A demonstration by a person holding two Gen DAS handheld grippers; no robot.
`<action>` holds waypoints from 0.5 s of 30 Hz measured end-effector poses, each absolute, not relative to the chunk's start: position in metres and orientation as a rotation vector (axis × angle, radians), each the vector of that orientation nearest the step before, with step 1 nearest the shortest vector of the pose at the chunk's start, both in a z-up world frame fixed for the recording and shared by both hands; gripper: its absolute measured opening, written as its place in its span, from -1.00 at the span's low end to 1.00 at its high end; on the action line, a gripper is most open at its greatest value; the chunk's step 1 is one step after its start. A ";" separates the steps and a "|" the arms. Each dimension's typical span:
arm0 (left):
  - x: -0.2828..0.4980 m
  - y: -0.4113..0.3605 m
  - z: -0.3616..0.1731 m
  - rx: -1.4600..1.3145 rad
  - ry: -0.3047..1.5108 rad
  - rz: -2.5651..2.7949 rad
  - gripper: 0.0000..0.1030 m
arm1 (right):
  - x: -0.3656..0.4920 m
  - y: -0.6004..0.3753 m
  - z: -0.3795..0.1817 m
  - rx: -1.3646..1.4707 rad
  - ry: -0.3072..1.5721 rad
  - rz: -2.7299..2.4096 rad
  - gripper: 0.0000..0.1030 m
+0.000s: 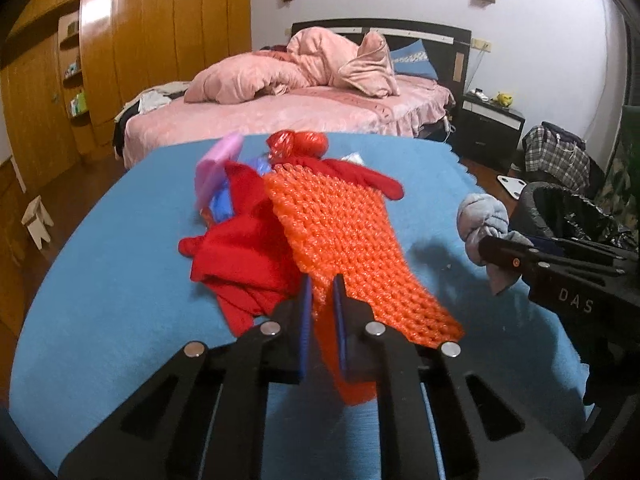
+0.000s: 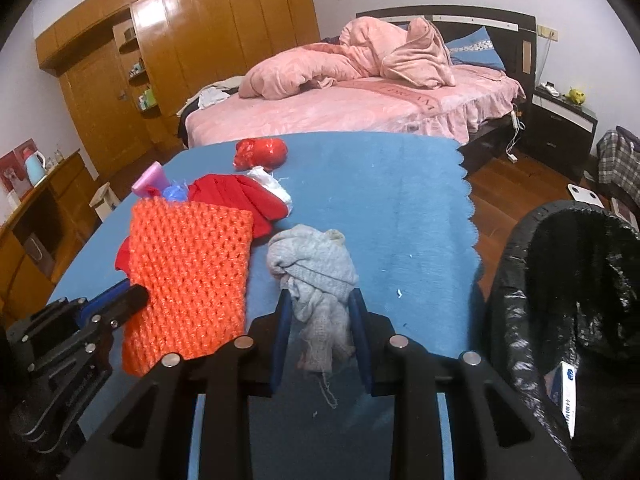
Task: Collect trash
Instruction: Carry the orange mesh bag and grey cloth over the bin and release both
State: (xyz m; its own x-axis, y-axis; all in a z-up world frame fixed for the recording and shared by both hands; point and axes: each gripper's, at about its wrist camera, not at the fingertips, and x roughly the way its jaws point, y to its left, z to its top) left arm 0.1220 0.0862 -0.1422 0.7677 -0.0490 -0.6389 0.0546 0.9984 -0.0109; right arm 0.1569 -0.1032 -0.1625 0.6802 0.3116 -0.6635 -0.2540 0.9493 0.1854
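- Left gripper clamping the orange knit, centre frame: soft, light, floppy.
- Right gripper pinching the grey rag mid-bunch, likely drooping; bin lower right.

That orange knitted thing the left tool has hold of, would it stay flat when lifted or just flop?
Probably flop: the orange knitted piece is open, loose mesh, and it already bends where the left tool pinches its edge. It looks light for its size, since a narrow pinch holds it. Its bumpy weave should not slip easily, though it might snag the red cloth beside it.
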 end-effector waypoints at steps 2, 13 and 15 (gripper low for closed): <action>0.120 0.083 -0.138 0.011 0.682 -0.061 -0.81 | 0.153 -0.106 -0.158 0.082 0.748 0.317 -0.44; 0.110 0.058 -0.107 0.001 0.607 -0.132 -0.82 | 0.136 -0.134 -0.129 0.129 0.673 0.279 -0.44; 0.108 0.053 -0.101 -0.003 0.592 -0.148 -0.82 | 0.134 -0.141 -0.124 0.137 0.661 0.270 -0.44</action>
State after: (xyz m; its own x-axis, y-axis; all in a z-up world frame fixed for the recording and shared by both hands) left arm 0.1078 0.0529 -0.1007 0.8193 -0.1396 -0.5561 0.1379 0.9894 -0.0453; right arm 0.1344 -0.1406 -0.1244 0.7559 0.2900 -0.5869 -0.2035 0.9562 0.2103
